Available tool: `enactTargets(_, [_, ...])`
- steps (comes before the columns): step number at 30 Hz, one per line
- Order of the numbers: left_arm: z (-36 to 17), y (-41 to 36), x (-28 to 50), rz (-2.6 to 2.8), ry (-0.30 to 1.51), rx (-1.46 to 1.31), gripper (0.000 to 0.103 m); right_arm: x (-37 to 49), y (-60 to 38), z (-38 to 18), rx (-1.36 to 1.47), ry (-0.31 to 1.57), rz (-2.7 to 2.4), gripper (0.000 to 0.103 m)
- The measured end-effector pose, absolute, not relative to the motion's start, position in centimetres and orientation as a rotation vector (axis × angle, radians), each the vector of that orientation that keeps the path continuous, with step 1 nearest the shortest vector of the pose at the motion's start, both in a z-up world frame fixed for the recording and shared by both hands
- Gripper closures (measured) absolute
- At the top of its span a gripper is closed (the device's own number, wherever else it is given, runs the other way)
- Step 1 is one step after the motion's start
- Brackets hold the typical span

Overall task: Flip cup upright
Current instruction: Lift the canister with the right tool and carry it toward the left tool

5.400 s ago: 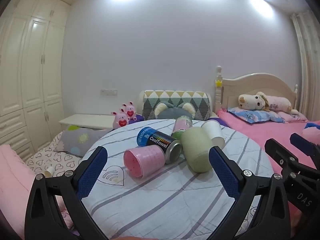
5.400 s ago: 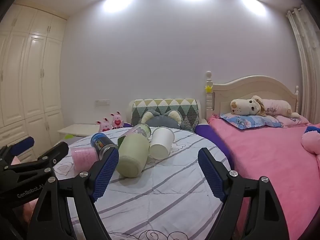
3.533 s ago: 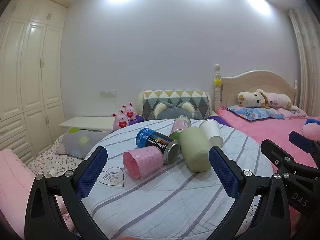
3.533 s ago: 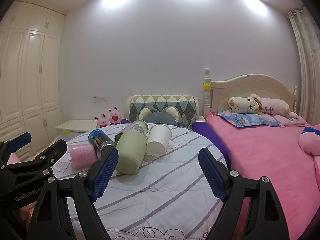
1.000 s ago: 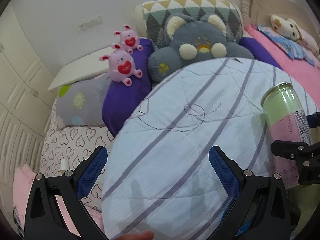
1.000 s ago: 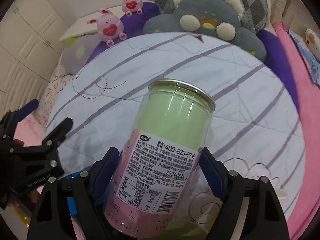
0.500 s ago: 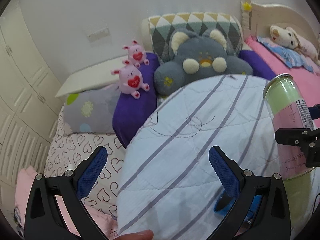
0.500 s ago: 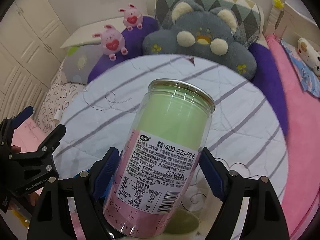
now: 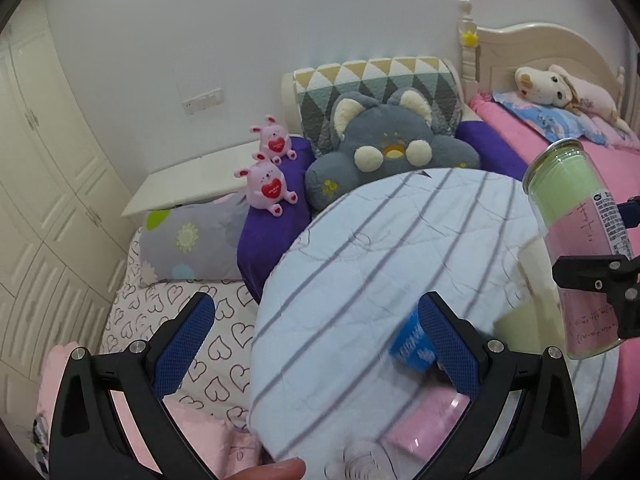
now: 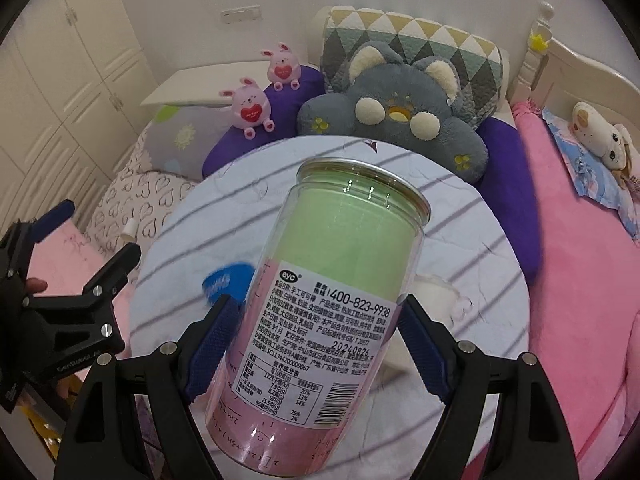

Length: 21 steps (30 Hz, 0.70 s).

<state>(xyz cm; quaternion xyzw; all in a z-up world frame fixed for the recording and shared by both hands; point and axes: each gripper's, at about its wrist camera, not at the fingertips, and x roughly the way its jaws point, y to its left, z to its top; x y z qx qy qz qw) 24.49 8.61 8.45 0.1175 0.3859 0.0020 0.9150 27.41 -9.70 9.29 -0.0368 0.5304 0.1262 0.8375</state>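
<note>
My right gripper (image 10: 316,336) is shut on a clear green-and-pink cup (image 10: 320,312) with a white label and metal rim. It holds the cup in the air above the round striped table (image 10: 472,240), rim away from me and tilted right. The cup also shows in the left wrist view (image 9: 576,240) at the right edge, near upright, with the right gripper (image 9: 596,276) around it. My left gripper (image 9: 316,332) is open and empty over the table's left edge (image 9: 320,280).
A blue can (image 9: 412,340), a pink cup (image 9: 428,424) and a pale green cup (image 9: 528,304) lie on the table, blurred. A white cup (image 10: 434,292) lies behind the held cup. Plush toys, pillows (image 9: 392,148) and a pink bed (image 10: 580,260) surround the table.
The right gripper has raised the green-and-pink cup higher and tipped it further toward upright. The left gripper has drawn back and left, so the table looks smaller.
</note>
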Motion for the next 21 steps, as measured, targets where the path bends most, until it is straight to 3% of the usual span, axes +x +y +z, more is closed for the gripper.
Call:
enactTargets(9, [7.0,7.3,17.5,-0.005,0.82,0.263,0.0,20.8,-9.8,8.0,-0.138,1.154,0.299,0.021])
enactTargets(21, [-0.6,5.5,12.4,-0.035,0.955,0.275,0.0,14.5,-10.6,0.0,-0.105,1.305,0.333,0.021])
